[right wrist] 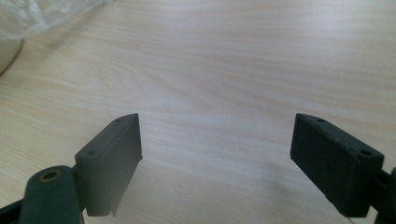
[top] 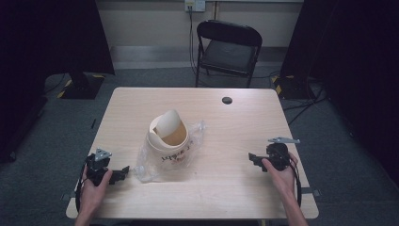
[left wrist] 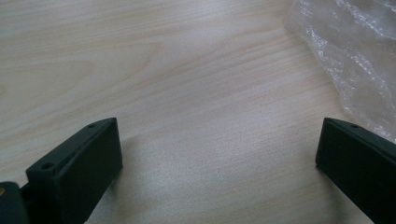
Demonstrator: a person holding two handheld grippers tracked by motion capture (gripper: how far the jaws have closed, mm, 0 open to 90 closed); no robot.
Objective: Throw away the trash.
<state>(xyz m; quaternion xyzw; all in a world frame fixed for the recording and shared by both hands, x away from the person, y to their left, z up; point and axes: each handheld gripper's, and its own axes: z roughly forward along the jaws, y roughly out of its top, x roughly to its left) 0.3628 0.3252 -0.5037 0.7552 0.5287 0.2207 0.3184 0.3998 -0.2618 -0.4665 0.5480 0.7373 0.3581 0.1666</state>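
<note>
With the cream swing-lid bin (top: 168,136) upright at mid-table, loose clear bag (top: 151,162) draped round it, the left gripper (top: 123,171) beside the bag and the right gripper (top: 251,157) well off, both wide and empty, a careless tug could topple it.

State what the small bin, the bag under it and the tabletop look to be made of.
Bin: likely matte cream plastic, smooth moulded swing lid.
Bag: thin clear plastic film, crinkled and glinting.
Tabletop: pale wood or wood-look laminate; grain lines show, low sheen.

Left claw (top: 123,172), right claw (top: 252,158): jaws apart.
</note>
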